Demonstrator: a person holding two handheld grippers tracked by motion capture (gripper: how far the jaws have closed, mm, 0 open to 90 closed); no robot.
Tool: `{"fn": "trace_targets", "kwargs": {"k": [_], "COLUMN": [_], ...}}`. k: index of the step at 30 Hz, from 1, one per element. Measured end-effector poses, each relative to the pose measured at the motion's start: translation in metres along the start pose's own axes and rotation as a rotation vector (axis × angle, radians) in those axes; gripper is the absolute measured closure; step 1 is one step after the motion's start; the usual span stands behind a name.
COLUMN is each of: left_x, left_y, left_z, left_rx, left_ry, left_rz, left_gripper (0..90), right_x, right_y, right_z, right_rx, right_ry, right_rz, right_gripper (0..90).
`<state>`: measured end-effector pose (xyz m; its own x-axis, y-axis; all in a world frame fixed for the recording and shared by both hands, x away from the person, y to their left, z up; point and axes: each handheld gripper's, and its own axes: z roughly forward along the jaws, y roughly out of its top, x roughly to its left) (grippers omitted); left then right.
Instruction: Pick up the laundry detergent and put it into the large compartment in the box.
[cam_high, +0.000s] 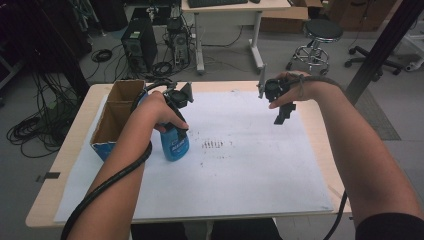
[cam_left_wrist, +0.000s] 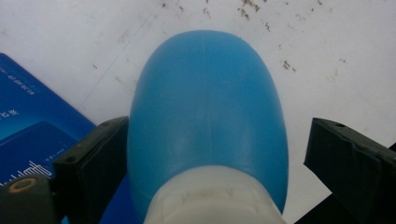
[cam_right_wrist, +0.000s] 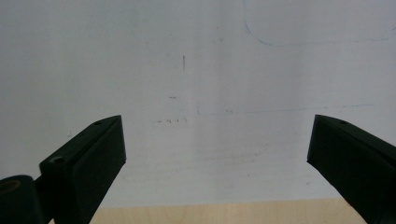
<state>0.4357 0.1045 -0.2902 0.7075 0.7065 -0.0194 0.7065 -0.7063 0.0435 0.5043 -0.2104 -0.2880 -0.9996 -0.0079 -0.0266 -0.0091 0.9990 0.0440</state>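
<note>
Blue plastic bottle (cam_high: 175, 145) stands upright on the white paper sheet (cam_high: 240, 170), just beside the open cardboard box (cam_high: 117, 117).

Over the bottle, the left gripper (cam_high: 177, 125) reaches down with its jaws spread around the bottle's body; one jaw looks to be against the side, the other stands clear of it. Well apart from the bottle, across the sheet, the right gripper (cam_high: 282, 112) hangs above the paper, jaws spread wide with nothing between them.
</note>
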Motion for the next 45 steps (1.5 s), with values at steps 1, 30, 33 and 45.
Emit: {"fn": "trace_targets", "kwargs": {"k": [1,30,33,45], "left_x": [-0.0001,-0.0007,-0.0011,-0.0009], "left_y": [-0.0001,0.0005,0.0011,0.0016], "left_z": [0.0003,0.0016,0.0014,0.0001], "left_rx": [0.001,-0.001,-0.002,0.007], "left_ry": [0.0,0.007,0.009,0.019], "left_rz": [-0.002,0.003,0.006,0.0], "left_gripper": [9.0,19.4,20.8,26.0], "right_x": [0.0001,0.0012,0.0008,0.0006], "right_y": [0.0,0.0006,0.0003,-0.0008], "right_z": [0.0004,0.0032,0.0041,0.0051], "right_rx": [-0.001,-0.003,-0.003,0.0], "right_ry": [0.001,0.009,0.008,0.01], "right_rz": [0.001,0.009,0.004,0.008], "right_gripper": [4.2,4.3,4.3,4.3]}}
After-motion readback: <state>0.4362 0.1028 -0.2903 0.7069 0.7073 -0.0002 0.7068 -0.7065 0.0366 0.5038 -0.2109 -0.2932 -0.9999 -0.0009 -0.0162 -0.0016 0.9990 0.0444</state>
